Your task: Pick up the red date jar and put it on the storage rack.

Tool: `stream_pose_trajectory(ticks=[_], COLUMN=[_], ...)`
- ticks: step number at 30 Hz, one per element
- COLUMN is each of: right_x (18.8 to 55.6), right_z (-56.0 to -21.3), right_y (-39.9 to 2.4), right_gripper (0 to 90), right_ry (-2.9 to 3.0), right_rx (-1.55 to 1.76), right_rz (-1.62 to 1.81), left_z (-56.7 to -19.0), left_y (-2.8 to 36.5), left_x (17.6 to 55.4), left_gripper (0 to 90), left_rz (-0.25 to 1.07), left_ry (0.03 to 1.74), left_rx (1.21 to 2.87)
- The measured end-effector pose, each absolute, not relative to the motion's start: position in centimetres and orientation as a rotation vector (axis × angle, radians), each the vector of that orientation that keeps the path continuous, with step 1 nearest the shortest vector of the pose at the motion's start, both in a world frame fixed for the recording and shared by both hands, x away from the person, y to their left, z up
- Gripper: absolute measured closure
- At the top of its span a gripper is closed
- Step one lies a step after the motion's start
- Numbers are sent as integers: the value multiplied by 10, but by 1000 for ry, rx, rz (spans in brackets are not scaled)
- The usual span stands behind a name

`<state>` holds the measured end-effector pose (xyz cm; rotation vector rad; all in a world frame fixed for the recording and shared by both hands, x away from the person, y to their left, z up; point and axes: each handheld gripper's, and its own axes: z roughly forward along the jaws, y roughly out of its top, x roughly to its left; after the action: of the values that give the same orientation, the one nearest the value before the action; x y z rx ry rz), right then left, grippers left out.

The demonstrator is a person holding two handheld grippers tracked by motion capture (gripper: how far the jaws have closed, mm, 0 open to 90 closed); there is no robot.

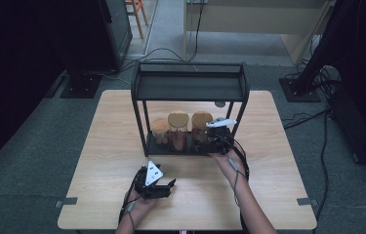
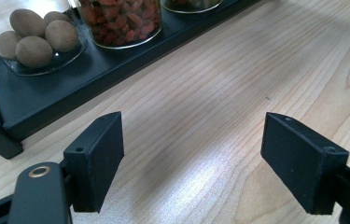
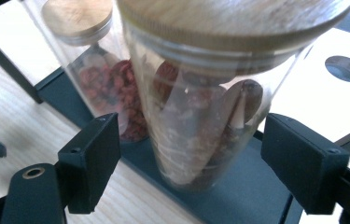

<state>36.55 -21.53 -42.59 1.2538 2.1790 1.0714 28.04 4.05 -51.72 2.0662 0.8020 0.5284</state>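
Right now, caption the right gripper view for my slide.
Right gripper with open jaws flanking a wooden-lidded glass jar on the black rack's bottom shelf.

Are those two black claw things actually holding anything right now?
No. The right gripper has a jar between its fingers, but they stand clear of the glass. The left gripper is open over the bare table.

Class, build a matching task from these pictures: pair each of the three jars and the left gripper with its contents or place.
Column A
1. left jar
2. middle jar
3. right jar
4. left gripper

Column B
a. between open jaws of the right gripper
b. over bare table, holding nothing
c. round brown nuts
d. small red berries

Pairs: 1-c, 2-d, 3-a, 4-b
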Motion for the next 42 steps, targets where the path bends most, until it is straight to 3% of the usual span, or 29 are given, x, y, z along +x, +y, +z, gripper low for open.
stream_pose_trajectory(ticks=[24,42], right_x=[319,290], right_z=[-431,-457], right_y=[-230,-254], right_gripper=[198,199], right_ry=[2230,2238], right_rx=[1092,1003], right_rz=[1191,1266], left_z=[-517,-517], left_y=[40,41], left_x=[281,282], left_gripper=[216,216], left_rz=[524,510], left_ry=[811,820], left_rx=[2063,2059])
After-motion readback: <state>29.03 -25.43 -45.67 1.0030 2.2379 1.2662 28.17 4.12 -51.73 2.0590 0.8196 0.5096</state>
